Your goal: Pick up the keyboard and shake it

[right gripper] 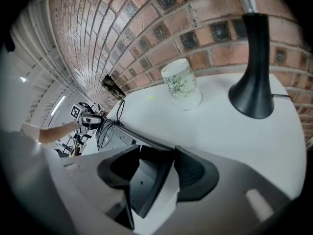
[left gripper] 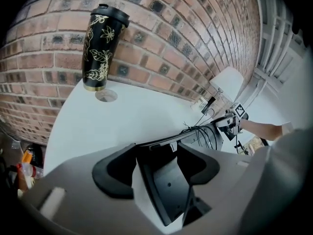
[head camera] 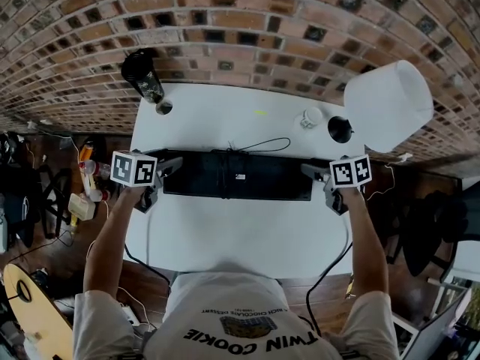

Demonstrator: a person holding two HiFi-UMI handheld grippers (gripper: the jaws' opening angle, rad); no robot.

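Note:
A black keyboard (head camera: 247,177) lies across the middle of the white table (head camera: 225,231) with its underside and label facing up. My left gripper (head camera: 171,167) is at its left end and my right gripper (head camera: 309,172) at its right end. In the left gripper view the keyboard's end (left gripper: 168,185) sits between the jaws of the left gripper (left gripper: 156,160), with a strip of white table showing beside one pad. In the right gripper view the other end (right gripper: 144,180) sits the same way inside the right gripper (right gripper: 156,168). Both stand open around it.
The keyboard's cable (head camera: 259,145) loops behind it. A black floral tumbler (head camera: 144,77) stands at the back left by the brick wall. A white mug (head camera: 311,117) and a lamp with a black base (head camera: 340,129) stand at the back right.

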